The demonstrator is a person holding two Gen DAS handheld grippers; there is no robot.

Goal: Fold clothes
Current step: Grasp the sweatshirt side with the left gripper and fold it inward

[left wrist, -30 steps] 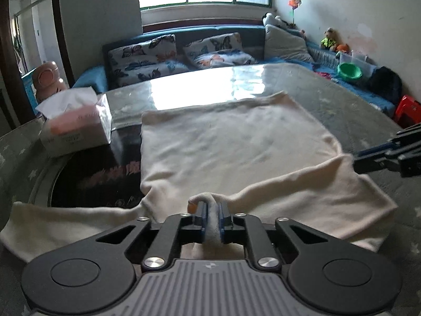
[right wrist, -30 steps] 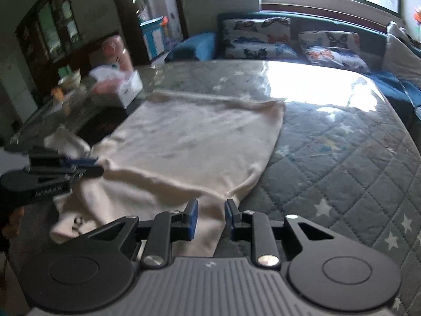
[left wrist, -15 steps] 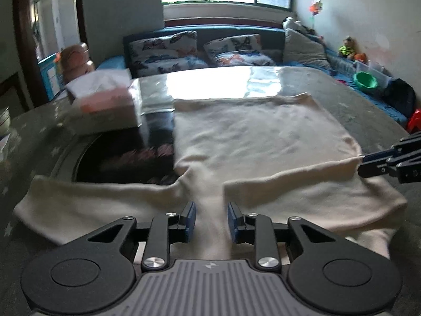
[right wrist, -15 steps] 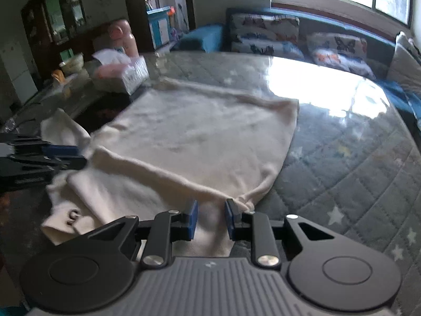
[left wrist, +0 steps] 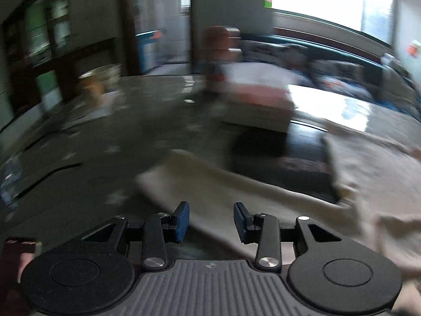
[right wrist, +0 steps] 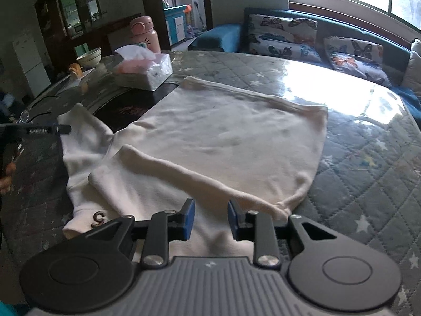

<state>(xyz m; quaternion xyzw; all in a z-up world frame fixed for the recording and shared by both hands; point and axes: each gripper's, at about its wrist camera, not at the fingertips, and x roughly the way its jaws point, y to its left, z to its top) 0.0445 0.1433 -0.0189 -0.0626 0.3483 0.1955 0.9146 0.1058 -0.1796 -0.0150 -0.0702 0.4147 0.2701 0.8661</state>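
garment [right wrist: 223, 137]: cream long-sleeved top, lying flat on the quilted grey table cover [right wrist: 368, 173] with its hem toward the window side; soft creases across the body, faint grey marks near the middle.
near sleeve [right wrist: 168, 168]: folded across the chest, forming a rounded ridge from the right shoulder toward the left side.
far sleeve [right wrist: 81, 129]: spread out to the left, partly over the dark glossy patch of table; its cuff points away from me.
collar area [right wrist: 97, 217]: small dark mark like a "5" on the near edge, beside the right gripper's frame.
right gripper [right wrist: 211, 220]: my jaws have just been opening a little; a narrow gap, blue pads clear of the cloth, which lies below and between them, not pinched.
left gripper [left wrist: 211, 221]: jaws have just been opening, moderately wide; nothing clamped, a band of cream fabric passes beneath.
left view only: heavily motion-blurred; sleeve [left wrist: 236, 184] reads as a pale strip, and the shelving along the room's left wall fills much of the frame.
right view only: sharp; tissue box [right wrist: 143, 72] touching the far table edge of the garment's corner, pink bottle [right wrist: 144, 35] behind it, bowl [right wrist: 89, 56] further left, butterfly cushions [right wrist: 284, 36] on the blue sofa, and the left gripper [right wrist: 61, 129] seen side-on just beside the spread sleeve, a hand [right wrist: 6, 173] below it.
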